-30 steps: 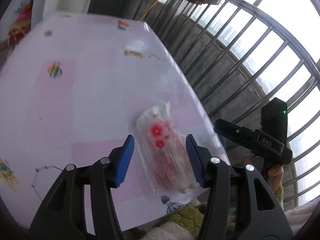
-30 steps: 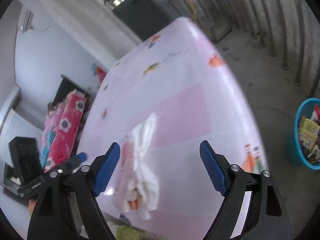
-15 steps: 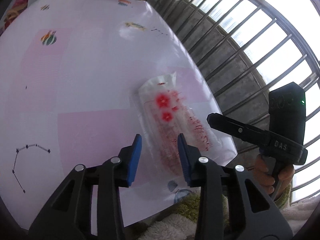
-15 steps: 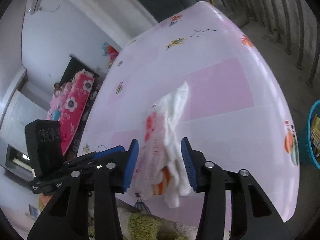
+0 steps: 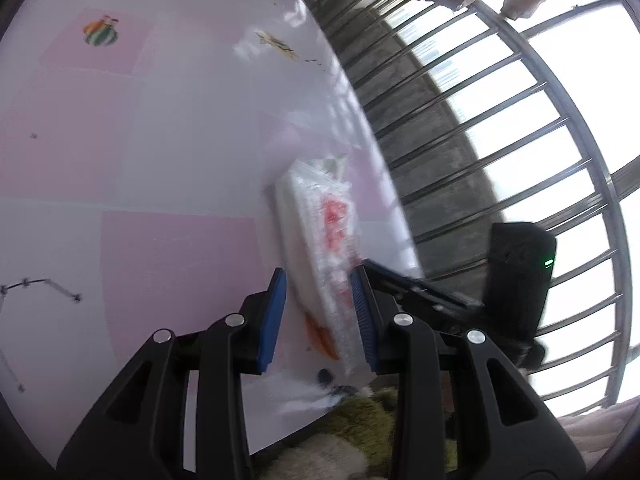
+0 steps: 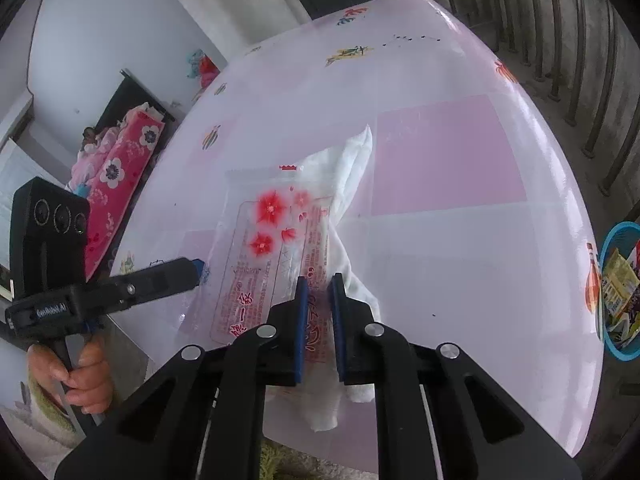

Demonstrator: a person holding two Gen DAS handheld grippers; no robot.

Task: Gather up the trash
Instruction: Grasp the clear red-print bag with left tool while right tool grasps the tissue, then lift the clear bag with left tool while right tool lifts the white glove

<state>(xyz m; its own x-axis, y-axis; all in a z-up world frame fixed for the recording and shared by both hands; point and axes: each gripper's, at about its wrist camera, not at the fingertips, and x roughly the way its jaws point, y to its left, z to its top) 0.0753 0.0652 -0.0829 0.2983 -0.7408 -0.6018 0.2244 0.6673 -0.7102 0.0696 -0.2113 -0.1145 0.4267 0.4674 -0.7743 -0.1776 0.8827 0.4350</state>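
Gripping: the right gripper point(image 6: 318, 300) was clenched on the near end of the wrapper point(image 6: 272, 248), its blue pads point(image 6: 301, 320) pressed close with only the thin plastic between them.
Wrapper: clear plastic with red flowers and red print, it lay on the table point(image 6: 460, 160) near the front edge, running away from the right jaws toward the table's middle.
Tissue: a crumpled white tissue point(image 6: 352, 160) sat under and beside the wrapper, showing past its far end and hanging out by the right jaws at the near end.
Left gripper: the left gripper point(image 5: 318, 304) straddled the same wrapper point(image 5: 320, 220); its pads point(image 5: 272, 316) stood apart, one on each side of the near end. The right-hand pad looked to touch the plastic, the left-hand one did not.
Left view blur: the wrapper was smeared there and seemed tilted on its edge; whether it was lifted off the table point(image 5: 160, 120) I cannot tell.
Meeting of tools: in the left view the right tool's finger point(image 5: 416, 292) came in from the right and reached the wrapper just behind the left gripper's right-hand pad.
Bin: a blue basket point(image 6: 618, 280) holding packets stood on the floor beyond the table's right edge, well apart from the wrapper.
Railing: metal bars point(image 5: 500, 120) ran beyond the table.
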